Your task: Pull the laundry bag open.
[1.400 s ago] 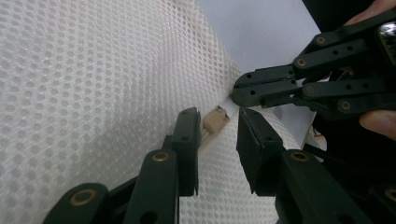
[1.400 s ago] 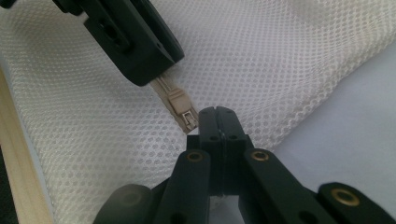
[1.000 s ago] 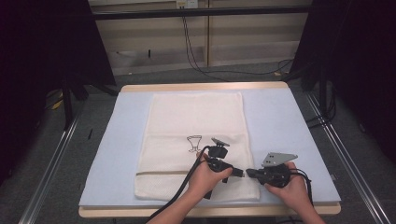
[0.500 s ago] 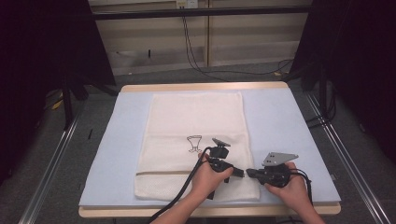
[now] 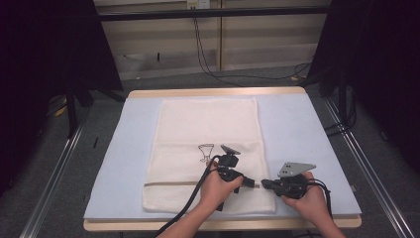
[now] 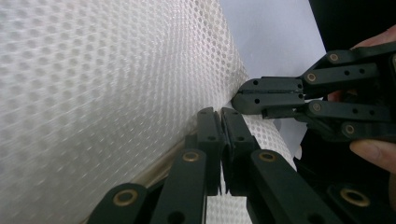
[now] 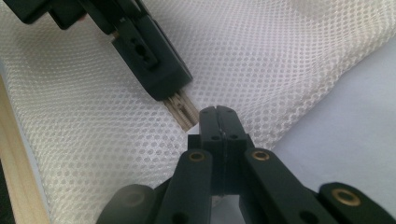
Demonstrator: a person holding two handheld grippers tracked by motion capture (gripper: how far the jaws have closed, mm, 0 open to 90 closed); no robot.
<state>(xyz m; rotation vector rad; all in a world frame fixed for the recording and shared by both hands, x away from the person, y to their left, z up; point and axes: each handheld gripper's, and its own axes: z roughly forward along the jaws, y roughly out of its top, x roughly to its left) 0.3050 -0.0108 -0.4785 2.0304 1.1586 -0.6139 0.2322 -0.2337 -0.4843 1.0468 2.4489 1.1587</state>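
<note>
A white mesh towel (image 5: 208,129) lies flat on the pale blue mat (image 5: 297,129), with a tan stripe (image 5: 168,184) across its near end. My left gripper (image 5: 252,185) is at the towel's right edge, shut on the cloth where the stripe ends. In the left gripper view its jaws (image 6: 218,114) are pressed together over the towel (image 6: 93,70). My right gripper (image 5: 265,184) faces it tip to tip, shut on the same edge (image 7: 218,112). The right gripper view shows the left gripper (image 7: 180,100) with tan cloth pinched at its tip. The left gripper view shows the right gripper (image 6: 240,95) just beyond the left one's tips.
A small black outline print (image 5: 205,151) marks the towel just beyond my left hand. The mat covers a wooden table (image 5: 213,92) whose near edge (image 7: 18,163) runs close by. Metal rails (image 5: 369,163) flank the table, and cables hang at the back wall.
</note>
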